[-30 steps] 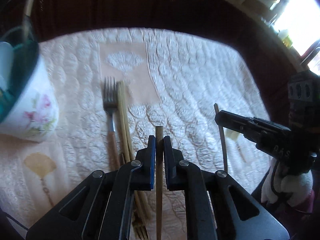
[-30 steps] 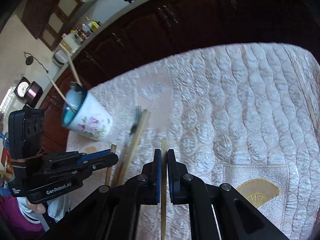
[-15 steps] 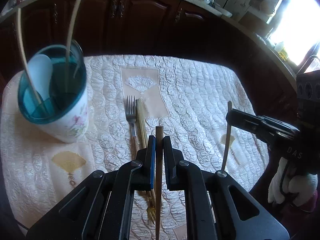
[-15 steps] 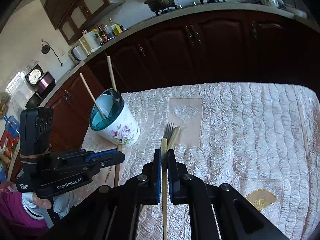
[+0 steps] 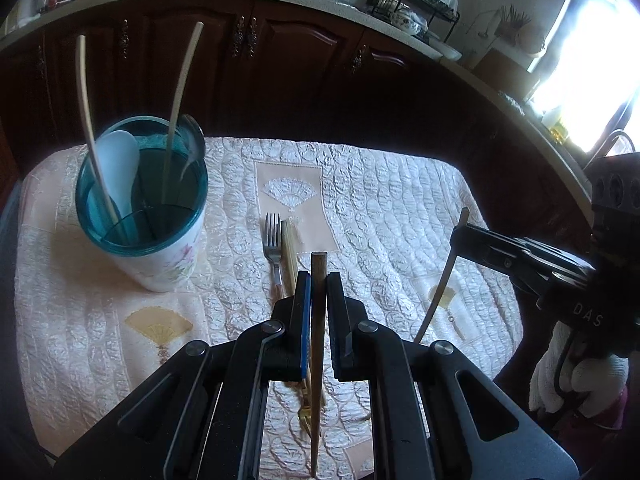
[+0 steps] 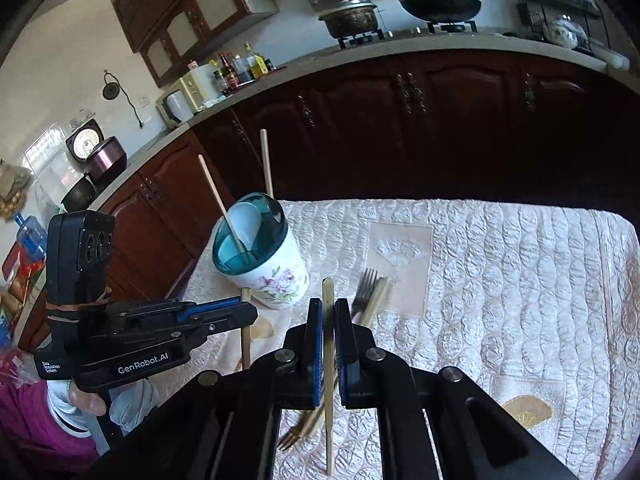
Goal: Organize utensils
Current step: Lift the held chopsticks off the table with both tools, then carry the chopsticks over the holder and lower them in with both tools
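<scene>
Two grippers in play here, each one clamped on a single chopstick. The left gripper (image 5: 319, 280) has its jaws closed on a dark brown chopstick (image 5: 318, 360) that runs straight up between them. The right gripper (image 6: 329, 312) is squeezed on a pale bamboo chopstick (image 6: 328, 344) the same way, held upright above the quilted tablecloth (image 6: 500, 280).

The floral cup (image 5: 168, 264) with the teal rim stands on the left part of the cloth. Counting what's in it: two light chopsticks (image 5: 178, 96) leaning out the top, one white spoon (image 5: 120, 164), and what looks like one metal spoon against the rim, though that one's hard to make out.

Lying flat on the cloth, near the cup and between it and the grippers: one metal fork (image 5: 274, 252) and right beside it, touching, a pale chopstick (image 5: 289, 248). A small gold fork (image 6: 294, 436) lies nearer the camera, partly hidden behind the jaws.
</scene>
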`<state>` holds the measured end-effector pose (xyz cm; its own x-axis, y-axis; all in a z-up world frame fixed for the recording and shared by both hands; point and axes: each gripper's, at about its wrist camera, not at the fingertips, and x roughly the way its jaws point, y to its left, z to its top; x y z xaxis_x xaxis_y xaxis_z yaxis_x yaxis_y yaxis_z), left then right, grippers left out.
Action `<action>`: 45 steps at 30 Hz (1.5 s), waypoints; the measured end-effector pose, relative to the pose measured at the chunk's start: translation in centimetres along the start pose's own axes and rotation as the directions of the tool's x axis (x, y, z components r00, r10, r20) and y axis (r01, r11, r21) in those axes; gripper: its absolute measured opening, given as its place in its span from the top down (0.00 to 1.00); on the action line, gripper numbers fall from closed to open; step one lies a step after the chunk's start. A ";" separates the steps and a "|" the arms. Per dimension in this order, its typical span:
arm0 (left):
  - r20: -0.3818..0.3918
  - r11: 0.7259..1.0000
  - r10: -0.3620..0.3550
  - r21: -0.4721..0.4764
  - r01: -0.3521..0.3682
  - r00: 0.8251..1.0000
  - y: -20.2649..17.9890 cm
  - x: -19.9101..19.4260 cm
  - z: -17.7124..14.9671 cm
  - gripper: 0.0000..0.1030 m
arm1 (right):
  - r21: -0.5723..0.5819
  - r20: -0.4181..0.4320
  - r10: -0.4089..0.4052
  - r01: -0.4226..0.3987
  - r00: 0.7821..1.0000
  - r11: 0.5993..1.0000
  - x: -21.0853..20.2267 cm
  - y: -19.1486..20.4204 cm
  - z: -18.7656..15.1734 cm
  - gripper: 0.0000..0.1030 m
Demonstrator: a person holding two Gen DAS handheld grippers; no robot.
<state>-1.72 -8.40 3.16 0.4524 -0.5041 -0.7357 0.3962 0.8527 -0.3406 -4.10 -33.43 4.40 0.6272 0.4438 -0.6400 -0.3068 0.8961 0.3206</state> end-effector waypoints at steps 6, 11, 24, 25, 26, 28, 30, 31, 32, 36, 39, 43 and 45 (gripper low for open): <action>0.021 0.999 -0.023 -0.034 0.023 1.000 1.1 -2.0 0.4 0.94 | -0.026 0.013 0.010 -0.009 1.000 1.000 -0.4 1.2 0.6 0.95; 0.052 0.999 -0.023 -0.047 0.026 0.998 2.0 -4.0 0.7 0.94 | -0.054 0.026 0.026 -0.025 0.999 0.998 -0.6 2.2 1.5 0.95; 0.193 0.997 -0.021 -0.063 0.034 0.981 5.0 -12.3 4.9 0.94 | -0.140 0.092 0.075 -0.062 0.993 0.988 -0.8 6.3 6.5 0.95; 0.206 0.998 -0.014 -0.064 0.028 0.978 5.2 -12.8 5.4 0.94 | -0.143 0.098 0.077 -0.063 0.992 0.988 -0.7 6.6 6.9 0.95; 0.227 0.998 -0.002 -0.065 0.018 0.974 5.5 -13.6 6.0 0.94 | -0.146 0.105 0.082 -0.066 0.991 0.987 -0.7 6.9 7.5 0.95; 0.256 0.998 0.014 -0.066 0.003 0.966 5.9 -14.6 6.9 0.94 | -0.149 0.117 0.094 -0.077 0.989 0.986 -0.5 7.5 8.7 0.95; 0.287 0.998 0.032 -0.066 -0.014 0.957 6.2 -15.4 8.0 0.94 | -0.159 0.130 0.093 -0.071 0.987 0.985 -0.3 8.1 9.7 0.95; 0.298 0.997 0.042 -0.067 -0.023 0.953 6.5 -15.5 8.5 0.94 | -0.163 0.138 0.092 -0.069 0.986 0.984 -0.1 8.5 10.2 0.95; 0.311 0.997 0.054 -0.072 -0.033 0.949 6.8 -15.7 9.0 0.94 | -0.164 0.143 0.094 -0.070 0.985 0.984 0.0 8.7 10.5 0.95; 0.347 0.993 0.099 -0.090 -0.072 0.933 8.1 -16.4 11.0 0.94 | -0.167 0.167 0.104 -0.076 0.980 0.983 0.8 9.8 12.6 0.95; 0.368 0.989 0.140 -0.091 -0.114 0.919 8.9 -16.7 12.3 0.94 | -0.181 0.187 0.100 -0.066 0.977 0.981 1.4 10.7 14.1 0.95; 0.384 0.976 0.215 -0.095 -0.194 0.898 9.9 -16.0 13.3 0.94 | -0.187 0.222 0.089 -0.047 0.971 0.981 2.8 11.7 16.2 0.95; 0.390 0.967 0.254 -0.095 -0.236 0.885 10.4 -15.3 13.4 0.94 | -0.184 0.226 0.091 -0.049 0.970 0.982 4.1 12.2 17.0 0.95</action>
<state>6.20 6.35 18.71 0.8126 -0.2830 -0.5095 0.2004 0.9566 -0.2118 6.92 -20.82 17.59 0.7420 0.5109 -0.4340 -0.4636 0.8588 0.2182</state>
